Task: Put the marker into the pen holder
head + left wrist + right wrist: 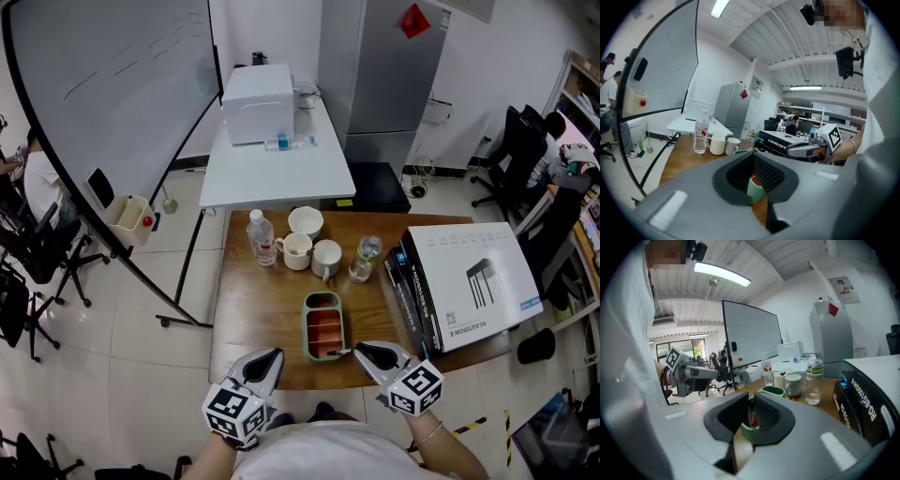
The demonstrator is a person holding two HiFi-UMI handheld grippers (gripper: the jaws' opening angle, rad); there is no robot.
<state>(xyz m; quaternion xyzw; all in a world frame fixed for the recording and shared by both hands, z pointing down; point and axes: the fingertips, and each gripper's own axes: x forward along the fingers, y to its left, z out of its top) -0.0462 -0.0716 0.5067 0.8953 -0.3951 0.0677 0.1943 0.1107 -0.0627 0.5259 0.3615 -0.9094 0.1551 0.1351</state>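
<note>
Item: slim dark marker (750, 413), which we hold clamped in our right gripper's (360, 351) fingers, its long axis crosswise to them. Green oblong pen holder with a red lining (308, 328): just ahead, near corner closest. Our left gripper (271, 358): fingers closed, empty, beside it.

Both grippers hover at the near end of the green tray (323, 326), forearms reaching in from that side. The left gripper (274, 356) sits just left of the tray, jaws together and empty. The right gripper (360, 350) is at the tray's near right corner, tilted slightly down, jaws pinched on the marker (340, 352).
</note>
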